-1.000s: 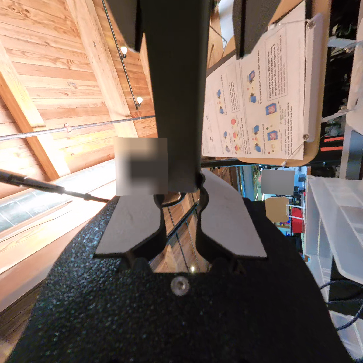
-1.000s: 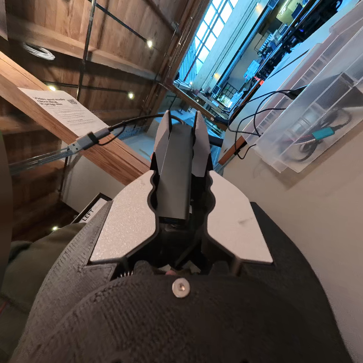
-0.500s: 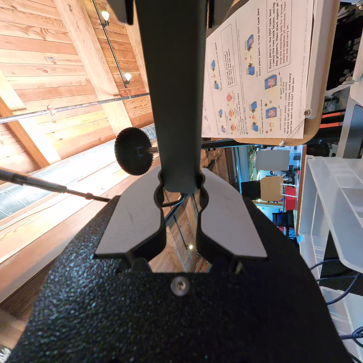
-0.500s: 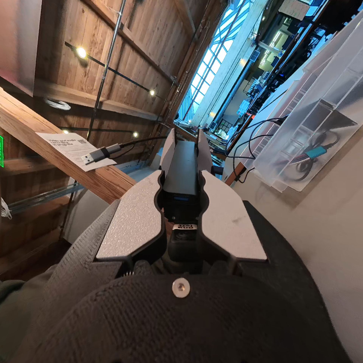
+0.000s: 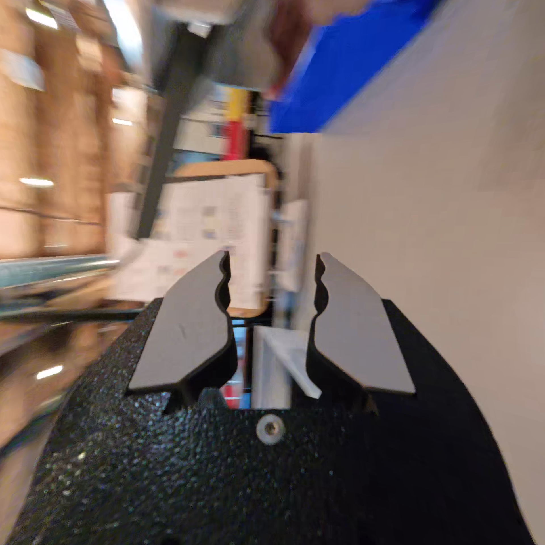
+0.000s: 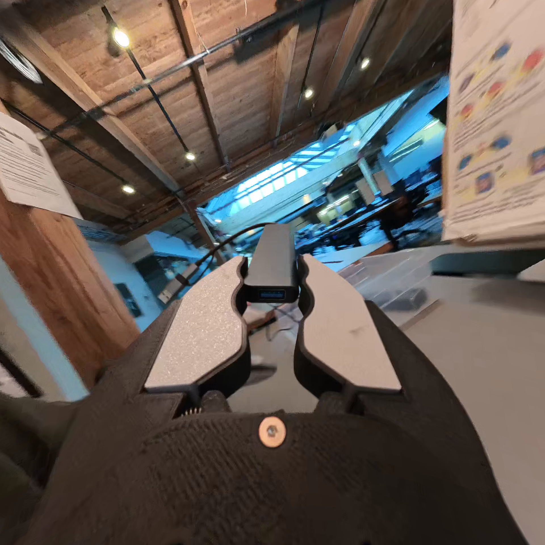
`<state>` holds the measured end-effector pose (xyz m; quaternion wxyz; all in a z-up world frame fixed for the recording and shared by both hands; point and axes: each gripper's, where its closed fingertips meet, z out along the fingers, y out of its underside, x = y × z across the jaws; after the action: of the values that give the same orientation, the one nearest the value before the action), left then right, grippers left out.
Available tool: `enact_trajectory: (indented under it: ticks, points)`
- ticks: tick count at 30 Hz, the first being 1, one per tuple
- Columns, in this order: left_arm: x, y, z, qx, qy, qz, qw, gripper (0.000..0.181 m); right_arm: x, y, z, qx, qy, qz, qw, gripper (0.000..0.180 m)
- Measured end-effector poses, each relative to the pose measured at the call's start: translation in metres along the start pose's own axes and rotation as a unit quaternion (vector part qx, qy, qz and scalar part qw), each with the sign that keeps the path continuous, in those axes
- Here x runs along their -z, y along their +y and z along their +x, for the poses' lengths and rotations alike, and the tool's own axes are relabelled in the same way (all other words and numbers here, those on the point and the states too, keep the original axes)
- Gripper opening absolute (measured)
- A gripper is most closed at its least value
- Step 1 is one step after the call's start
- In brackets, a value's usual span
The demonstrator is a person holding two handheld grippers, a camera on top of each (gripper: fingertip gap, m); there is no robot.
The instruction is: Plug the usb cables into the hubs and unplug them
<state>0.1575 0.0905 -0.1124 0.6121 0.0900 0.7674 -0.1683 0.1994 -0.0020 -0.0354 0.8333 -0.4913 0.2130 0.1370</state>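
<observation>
The right gripper point(image 6: 271, 259) pinches the dark hub point(image 6: 272, 265) by its slim sides, port facing back, tail cable point(image 6: 212, 253) dangling. Light, rigid, likely slippery. The left gripper point(image 5: 271, 256) sweeps empty, fingers spread.

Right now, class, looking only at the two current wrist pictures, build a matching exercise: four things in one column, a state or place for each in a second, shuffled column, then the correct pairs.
Things
1. left gripper
2. right gripper
3. dark USB hub
4. hub's own cable plug

States or places
A. dangling free, left of the hub
B. open, nothing between its fingers
C. clamped between two fingers, blue port facing the camera
D. shut on the hub

Pairs: 1-B, 2-D, 3-C, 4-A
</observation>
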Motion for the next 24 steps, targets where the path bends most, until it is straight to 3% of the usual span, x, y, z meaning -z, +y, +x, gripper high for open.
enact_trajectory:
  ticks: [3,6,8,11,15,19,24]
  points:
    - [0.010,0.016,0.055,0.115,0.168,-0.030,0.979,0.052,0.010,-0.013,0.008,0.108,0.050,-0.003,0.993,0.032]
    - [0.023,0.020,0.054,0.336,0.192,0.003,0.922,0.048,0.016,-0.019,0.012,0.221,0.087,-0.015,0.971,0.032]
    - [0.031,0.006,0.033,0.493,0.189,0.064,0.847,0.047,0.017,-0.013,0.017,0.290,0.111,-0.038,0.950,0.032]
    - [0.036,-0.013,-0.007,0.644,0.154,0.141,0.736,0.047,0.012,0.004,0.023,0.337,0.120,-0.065,0.932,0.032]
    - [0.010,-0.022,-0.019,0.794,0.152,0.148,0.569,0.045,0.001,0.022,0.015,0.366,0.118,-0.053,0.921,0.032]
    - [-0.020,-0.030,-0.026,0.878,0.182,0.200,0.394,0.051,-0.001,0.038,0.003,0.400,0.122,-0.041,0.908,0.032]
    - [-0.051,-0.029,-0.023,0.907,0.207,0.218,0.295,0.058,0.008,0.055,-0.006,0.414,0.129,-0.048,0.900,0.032]
